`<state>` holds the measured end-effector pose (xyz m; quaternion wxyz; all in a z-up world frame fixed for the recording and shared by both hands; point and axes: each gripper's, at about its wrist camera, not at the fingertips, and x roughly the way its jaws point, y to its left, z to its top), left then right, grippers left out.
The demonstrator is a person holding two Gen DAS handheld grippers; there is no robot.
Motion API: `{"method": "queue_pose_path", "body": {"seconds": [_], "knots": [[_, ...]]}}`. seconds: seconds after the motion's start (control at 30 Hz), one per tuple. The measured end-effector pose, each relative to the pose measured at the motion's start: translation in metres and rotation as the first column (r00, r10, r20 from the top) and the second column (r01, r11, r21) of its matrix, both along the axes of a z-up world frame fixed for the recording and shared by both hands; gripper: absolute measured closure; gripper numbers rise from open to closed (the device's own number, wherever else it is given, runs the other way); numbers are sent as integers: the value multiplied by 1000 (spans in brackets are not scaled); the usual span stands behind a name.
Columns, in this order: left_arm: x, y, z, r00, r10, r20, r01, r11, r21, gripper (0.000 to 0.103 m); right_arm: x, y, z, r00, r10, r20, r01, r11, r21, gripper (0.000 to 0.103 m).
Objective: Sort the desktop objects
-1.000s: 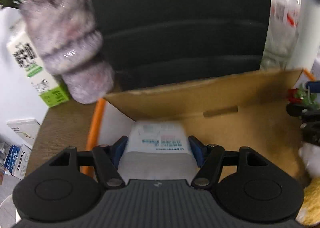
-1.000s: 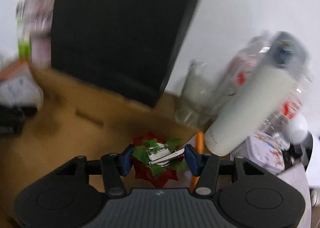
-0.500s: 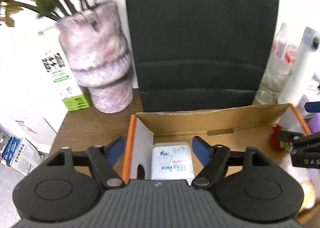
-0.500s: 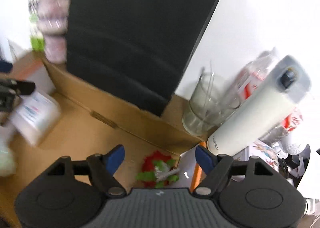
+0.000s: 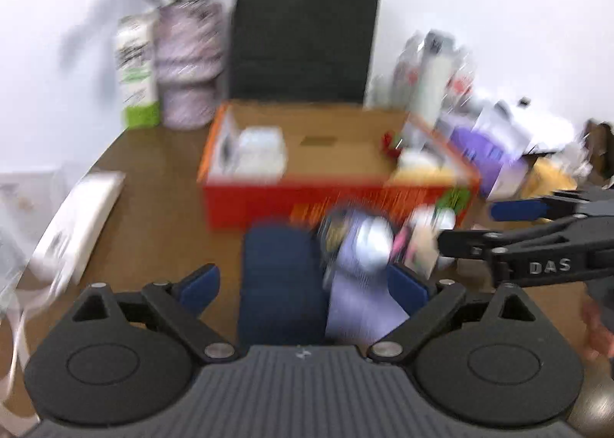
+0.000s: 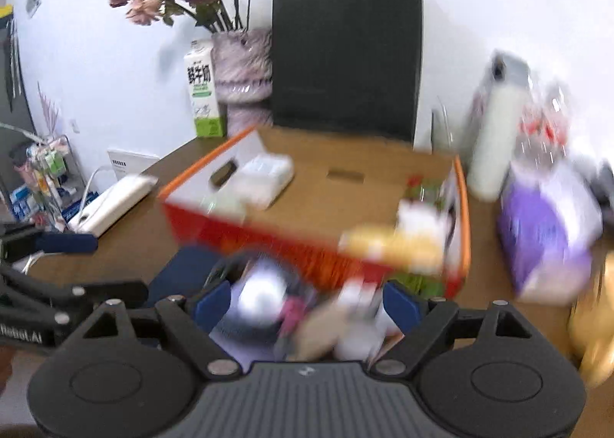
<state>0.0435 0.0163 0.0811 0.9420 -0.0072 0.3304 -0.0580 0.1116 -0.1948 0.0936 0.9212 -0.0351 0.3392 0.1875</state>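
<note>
The brown wooden desk [image 5: 153, 207] is seen with the shallow orange-and-red cardboard box [image 6: 268, 223] set against a tall black paper bag [image 6: 345, 50]. Some items already lie in the box: a white rectangular packet [image 6: 266, 179] at its left end and a red-and-green flower clip [image 5: 389, 140] at its right, beside blurred white and yellow pieces. Unsorted things are heaped on the desk in front of the box: a dark blue flat case [image 5: 282, 280], a pale violet sheet [image 5: 360, 303] and a silvery round object [image 5: 370, 244], all smeared by motion.

The step in hand is judged to be the gap between a drop-off and a fresh pick. The left gripper [image 5: 307, 282] is spread wide and empty over the case and sheet; the right gripper [image 6: 307, 301] is likewise spread and empty above the heap. One item must next be singled out from the clutter, the fingers lowered to either side of it and closed before it is lifted into the box.

"DAS" can be read on the right gripper's arm in the left view, and Chinese characters on the white-and-green milk carton [image 6: 202, 92]; the other print is blurred.
</note>
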Motion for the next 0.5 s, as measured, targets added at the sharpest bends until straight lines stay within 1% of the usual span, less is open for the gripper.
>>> {"method": "queue_pose_path", "body": {"seconds": [0.07, 0.13, 0.2, 0.27, 0.3, 0.33, 0.4, 0.5], "knots": [[-30, 1, -12, 999, 30, 30, -30, 1000, 1, 6, -32, -3, -17, 999, -38, -11, 38, 999, 25, 17], [-53, 3, -22, 998, 24, 52, -23, 999, -23, 3, -59, -5, -29, 997, -62, -37, 63, 997, 52, 17], [-69, 8, -35, 998, 44, 48, -41, 997, -67, 2, -85, -7, -43, 994, -90, -68, 96, 992, 86, 17], [-78, 13, -47, 998, 64, 30, -60, 993, -105, 2, -109, -8, -52, 993, -105, -56, 111, 989, 102, 17], [-81, 15, -51, 997, 71, 25, -68, 991, -113, 2, -122, -7, -56, 994, -105, -39, 109, 988, 112, 15], [-85, 16, -55, 996, 86, 17, -84, 990, -111, 2, -133, -6, -59, 994, -103, -27, 106, 987, 118, 14], [-94, 14, -60, 996, 88, 3, -88, 993, -84, 2, -151, 0, -64, 997, -73, -5, 73, 993, 97, 7], [-111, 10, -63, 995, 97, 25, -97, 995, -24, 2, -172, 5, -68, 998, -64, 10, 63, 995, 73, 7]]}}
